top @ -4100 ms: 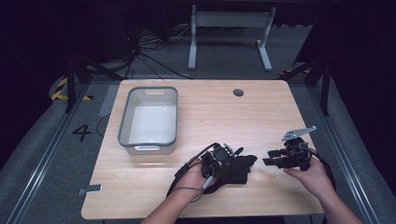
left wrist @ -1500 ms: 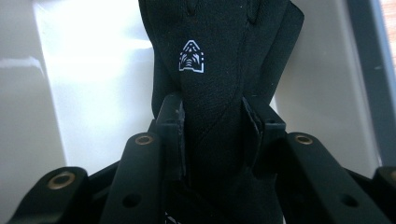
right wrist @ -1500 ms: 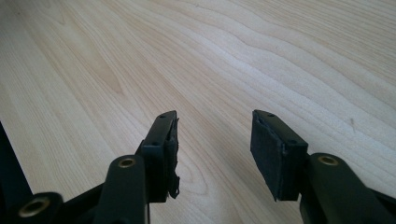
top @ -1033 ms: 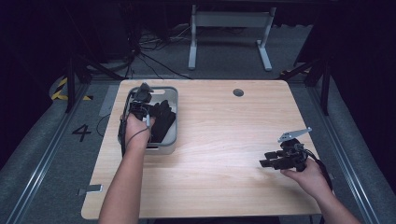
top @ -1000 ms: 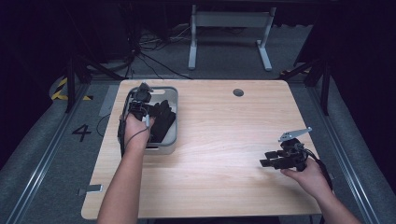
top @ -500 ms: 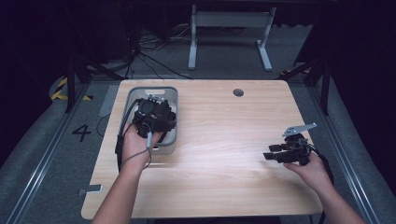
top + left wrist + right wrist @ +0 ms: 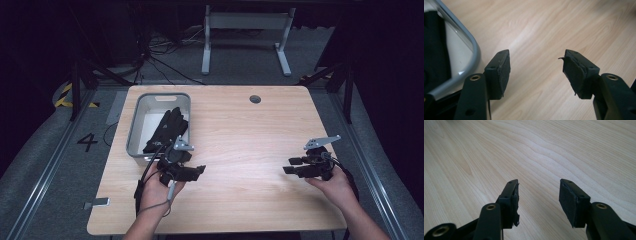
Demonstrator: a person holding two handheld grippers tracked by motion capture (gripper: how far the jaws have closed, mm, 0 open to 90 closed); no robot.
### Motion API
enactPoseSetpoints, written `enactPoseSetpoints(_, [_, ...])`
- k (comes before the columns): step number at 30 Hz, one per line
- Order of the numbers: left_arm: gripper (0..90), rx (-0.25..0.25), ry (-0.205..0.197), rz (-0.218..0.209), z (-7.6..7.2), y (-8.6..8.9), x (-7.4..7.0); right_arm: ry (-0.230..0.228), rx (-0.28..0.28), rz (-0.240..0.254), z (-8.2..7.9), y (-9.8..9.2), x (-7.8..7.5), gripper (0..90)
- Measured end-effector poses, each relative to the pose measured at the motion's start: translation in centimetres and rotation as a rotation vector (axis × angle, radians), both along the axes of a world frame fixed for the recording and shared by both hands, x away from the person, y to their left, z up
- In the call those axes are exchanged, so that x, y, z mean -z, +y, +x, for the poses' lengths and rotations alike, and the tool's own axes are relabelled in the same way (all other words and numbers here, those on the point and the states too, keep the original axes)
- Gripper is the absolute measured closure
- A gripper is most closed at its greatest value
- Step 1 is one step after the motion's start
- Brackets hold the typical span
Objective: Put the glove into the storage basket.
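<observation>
A black glove [image 7: 167, 129] lies in the grey bin [image 7: 134, 131] at the table's back left. My left gripper [image 7: 197, 171] hovers just in front of the bin's near corner, pointing right. Its jaws stand open and have just been closing a little, with nothing between them. In the left gripper view [image 7: 536, 65] the bin's rim [image 7: 471, 42] and a strip of the glove [image 7: 434, 50] sit at the left edge. My right gripper [image 7: 289, 165] is low over the table's right side, pointing left, open and empty; in the right gripper view [image 7: 537, 192] bare wood lies under it.
The wooden table [image 7: 240, 130] has a round cable hole [image 7: 255, 99] near its far edge. Beyond the table stand a metal frame [image 7: 245, 30] and loose cables on the floor. A floor mark "4" [image 7: 87, 142] is to the left.
My left gripper has come back from over the bin toward the front, to the bin's near corner, and the glove now lies alone in the bin. The right gripper has stayed put.
</observation>
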State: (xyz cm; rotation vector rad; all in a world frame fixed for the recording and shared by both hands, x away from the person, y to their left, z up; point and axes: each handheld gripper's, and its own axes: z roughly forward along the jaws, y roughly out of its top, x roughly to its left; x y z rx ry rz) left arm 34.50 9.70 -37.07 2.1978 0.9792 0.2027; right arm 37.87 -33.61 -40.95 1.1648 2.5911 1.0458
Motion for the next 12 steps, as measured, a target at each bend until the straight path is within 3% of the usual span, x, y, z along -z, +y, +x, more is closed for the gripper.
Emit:
enactPoseSetpoints(6, [38.3,0.001,0.027,-0.003,0.28,0.47,0.72,0.001,-0.002,-0.003,-0.11,0.12,0.24,51.0])
enactPoseSetpoints(12, [38.6,0.027,0.016,-0.004,0.21,0.59,0.76,-0.005,0.0,0.004,-0.23,-0.18,0.24,52.5])
